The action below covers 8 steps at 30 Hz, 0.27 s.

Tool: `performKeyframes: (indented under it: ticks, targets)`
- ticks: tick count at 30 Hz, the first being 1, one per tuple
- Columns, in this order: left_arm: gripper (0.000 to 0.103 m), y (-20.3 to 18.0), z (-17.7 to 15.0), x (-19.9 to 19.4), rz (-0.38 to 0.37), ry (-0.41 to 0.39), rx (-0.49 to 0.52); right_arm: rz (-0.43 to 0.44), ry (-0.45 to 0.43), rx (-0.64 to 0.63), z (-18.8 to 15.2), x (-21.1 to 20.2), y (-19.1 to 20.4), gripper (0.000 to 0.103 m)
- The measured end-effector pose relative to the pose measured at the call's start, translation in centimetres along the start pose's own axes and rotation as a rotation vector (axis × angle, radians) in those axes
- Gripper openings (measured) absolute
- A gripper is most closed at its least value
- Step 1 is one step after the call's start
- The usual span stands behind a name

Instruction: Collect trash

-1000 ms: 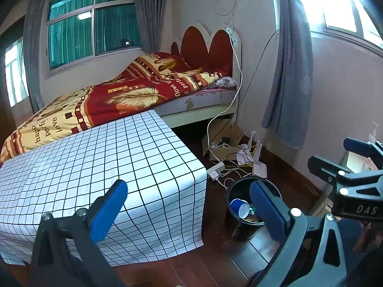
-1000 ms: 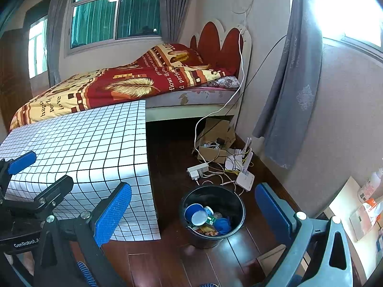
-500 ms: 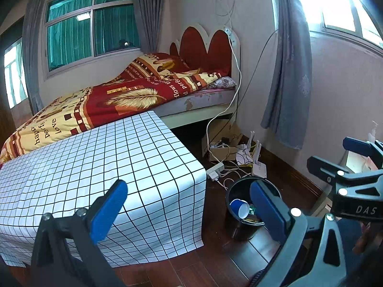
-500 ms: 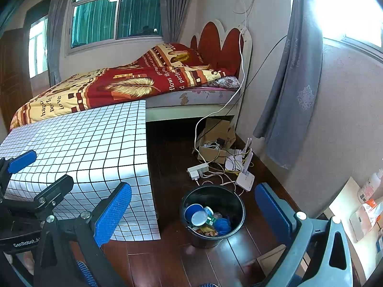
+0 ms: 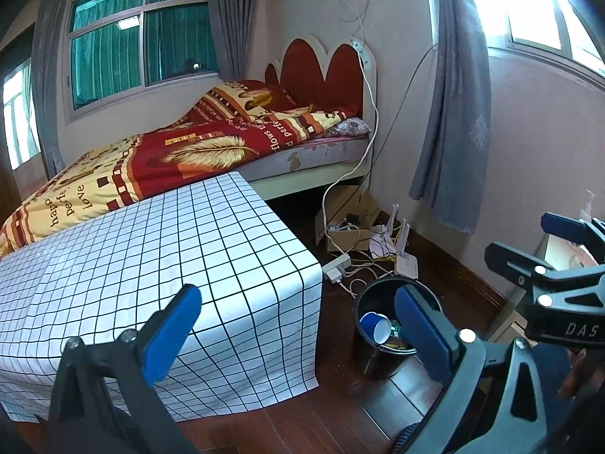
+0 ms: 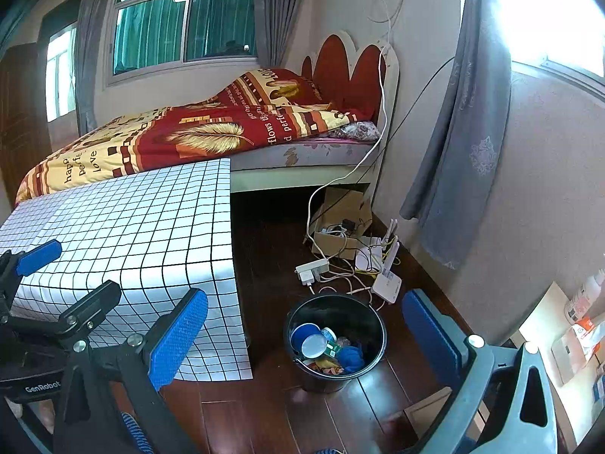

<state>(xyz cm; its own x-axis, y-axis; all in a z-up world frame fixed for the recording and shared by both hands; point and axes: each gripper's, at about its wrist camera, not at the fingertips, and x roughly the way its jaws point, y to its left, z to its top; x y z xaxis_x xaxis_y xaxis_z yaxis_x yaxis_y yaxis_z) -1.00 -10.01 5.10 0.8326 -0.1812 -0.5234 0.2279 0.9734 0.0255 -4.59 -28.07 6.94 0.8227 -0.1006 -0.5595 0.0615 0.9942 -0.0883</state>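
Bedroom floor — upright bin (image 6: 336, 344) (mouth up)

The counter (image 6: 124, 227) wears a white cloth ruled with a black grid. The bedspread (image 6: 196, 132) is dark red and cream-yellow, printed with golden feathers and small squares. The headboard (image 6: 351, 75) is red with a white edge. The bin (image 6: 336, 340) is black and holds a blue cup (image 6: 308, 338). The fingers (image 6: 177, 340) are blue on black frames. Grey curtains (image 6: 453, 132) hang by a pinkish wall, over dark reddish-brown floorboards (image 6: 272, 265).
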Motion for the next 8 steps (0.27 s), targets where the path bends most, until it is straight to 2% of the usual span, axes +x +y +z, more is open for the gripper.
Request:
performKeyframes:
  ticks: [6, 8]
  targets:
    - [0.103, 0.15, -0.23, 0.14, -0.004, -0.004, 0.019, 0.002, 0.001, -0.002, 0.21, 0.1, -0.21, 0.103]
    - [0.103, 0.31, -0.25, 0.53, -0.017, 0.018, 0.009, 0.002, 0.005, -0.002, 0.23, 0.15, -0.27, 0.103]
